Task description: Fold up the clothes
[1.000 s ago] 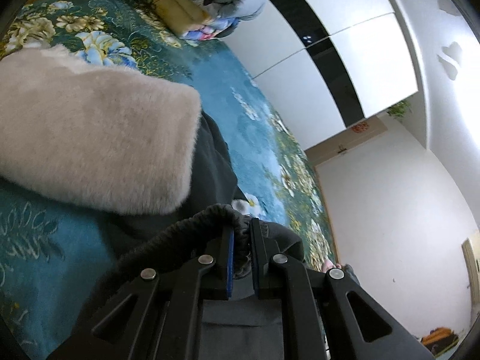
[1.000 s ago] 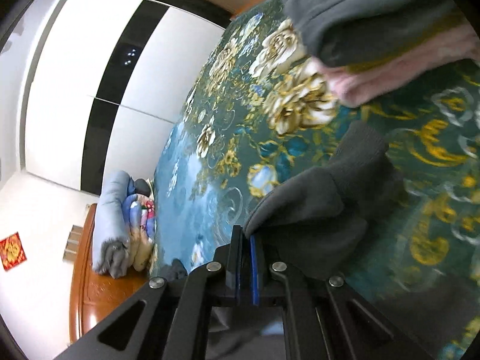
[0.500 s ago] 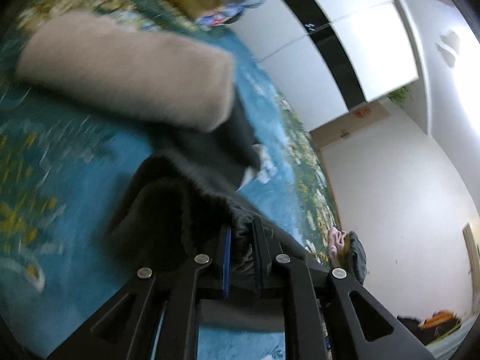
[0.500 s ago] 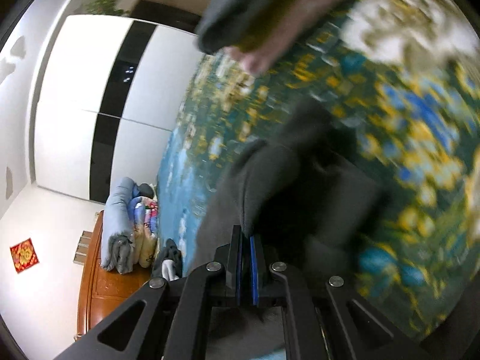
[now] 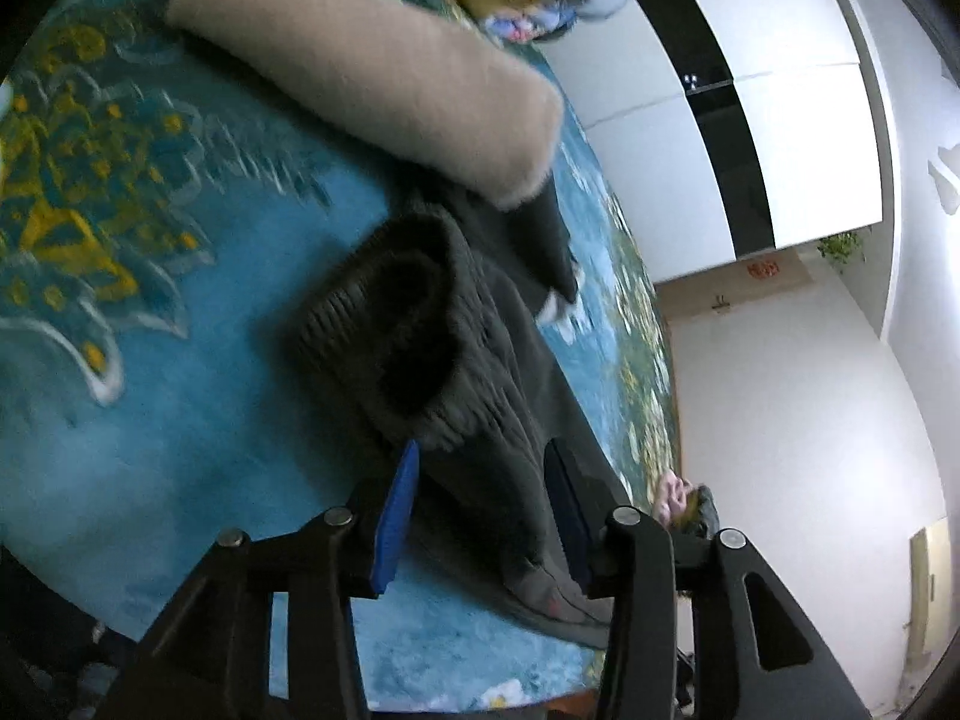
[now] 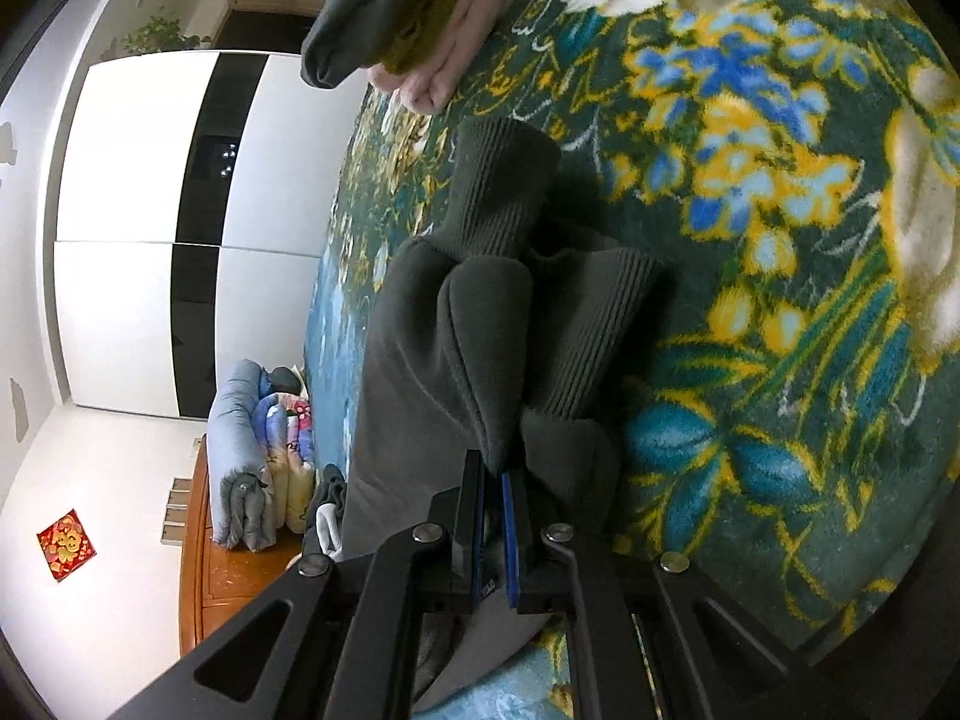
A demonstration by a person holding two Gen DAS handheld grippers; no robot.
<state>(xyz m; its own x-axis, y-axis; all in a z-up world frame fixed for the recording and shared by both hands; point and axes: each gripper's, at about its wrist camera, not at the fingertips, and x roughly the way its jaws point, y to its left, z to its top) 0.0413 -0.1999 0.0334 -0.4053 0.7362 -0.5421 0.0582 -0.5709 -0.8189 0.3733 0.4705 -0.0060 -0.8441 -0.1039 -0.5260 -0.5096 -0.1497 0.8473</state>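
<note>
**Entry: dark grey garment, fold in progress on bed**

Item: dark grey garment (image 5: pixel 480 360), lying on the floral bedspread (image 5: pixel 150 330), just beside the beige fleece bundle (image 5: pixel 372 66).

Step, as judged: laying the fold down.

Left gripper (image 5: pixel 480 516): your fingers stand spread, fabric lying loose between them, the ribbed cuff (image 5: pixel 390 330) just ahead.

Right gripper (image 6: pixel 493 516): pressed together, pinching a fold of the garment near its ribbed ends.

Next move calls for freeing the right pinch, then smoothing.

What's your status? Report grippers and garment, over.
Left gripper open, fingers astride dark grey garment. Right gripper shut on a fold of it. Beige fleece lies on the garment's far end.
</note>
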